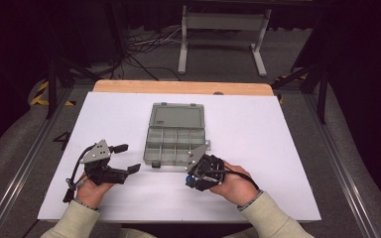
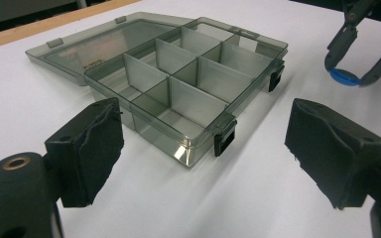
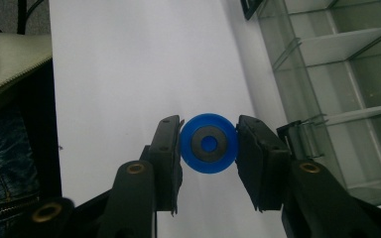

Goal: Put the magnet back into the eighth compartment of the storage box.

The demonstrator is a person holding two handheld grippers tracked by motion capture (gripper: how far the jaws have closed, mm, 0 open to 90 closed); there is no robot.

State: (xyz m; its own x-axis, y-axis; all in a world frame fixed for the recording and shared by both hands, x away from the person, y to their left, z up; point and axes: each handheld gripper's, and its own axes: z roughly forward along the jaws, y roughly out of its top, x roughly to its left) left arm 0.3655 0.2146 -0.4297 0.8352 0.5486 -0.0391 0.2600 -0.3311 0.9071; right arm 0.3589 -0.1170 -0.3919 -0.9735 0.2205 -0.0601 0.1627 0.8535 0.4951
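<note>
We have the small blue disc (image 3: 209, 144) pinched edge to edge in the right claw (image 3: 209, 145), its two pads pressing on opposite sides of the rim, and it hangs clear of the white bench (image 1: 258, 134) just beside the near right corner of the organizer box (image 1: 171, 145). From the left claw's camera the same disc (image 2: 344, 77) shows as a blue sliver between the far jaws. So the pick-up looks done to us; the placing is not.

The box lies open, its lid (image 1: 175, 116) folded flat away from us, and every compartment we can see into is bare, so nothing has been sorted yet. The two black latches (image 2: 224, 137) on the near wall hang loose.

Our left claw (image 1: 127, 157) rests spread wide and holds nothing, parked on the bench just left of the box.

What we judge is left: carry the disc over a compartment, let it go, and perhaps shut the lid.
</note>
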